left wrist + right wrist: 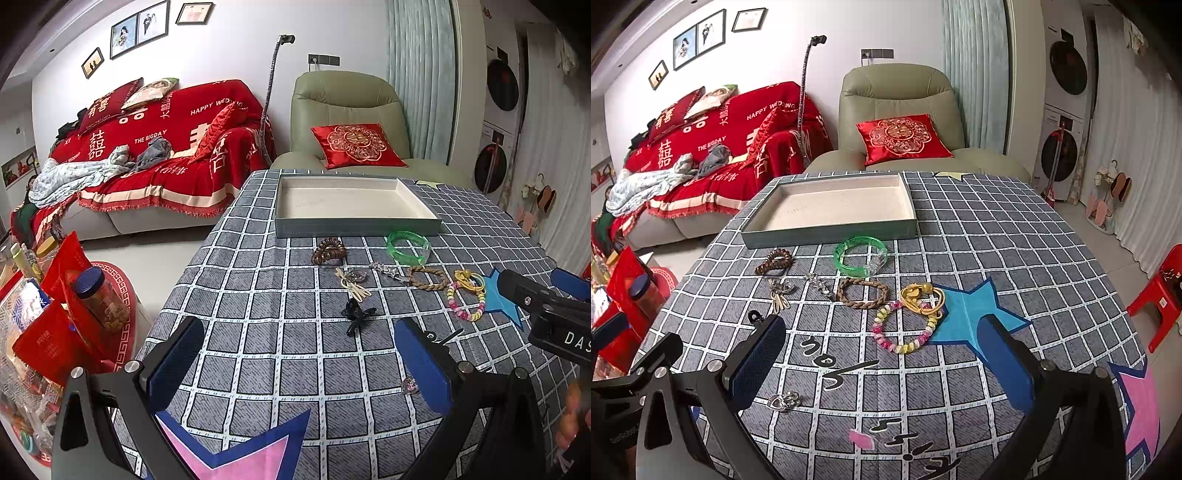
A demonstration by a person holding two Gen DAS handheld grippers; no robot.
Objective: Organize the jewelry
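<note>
An empty grey tray [354,225] [827,232] with a cream lining sits at the table's far side. In front of it lie a green bangle [408,247] [860,254], a brown coil hair tie [328,251] [774,261], a braided bracelet [426,277] [862,292], a bead bracelet [466,303] [905,328], gold rings [921,295], a black claw clip [356,313] and a heart charm [409,385] [783,400]. My left gripper [299,365] is open and empty above the cloth. My right gripper [882,369] is open and empty, near the bead bracelet.
The table wears a grey checked cloth [277,354] with star patches. A low side table with red packets and a jar [99,299] stands at the left. A red-covered sofa [166,147] and a green armchair [343,110] stand behind.
</note>
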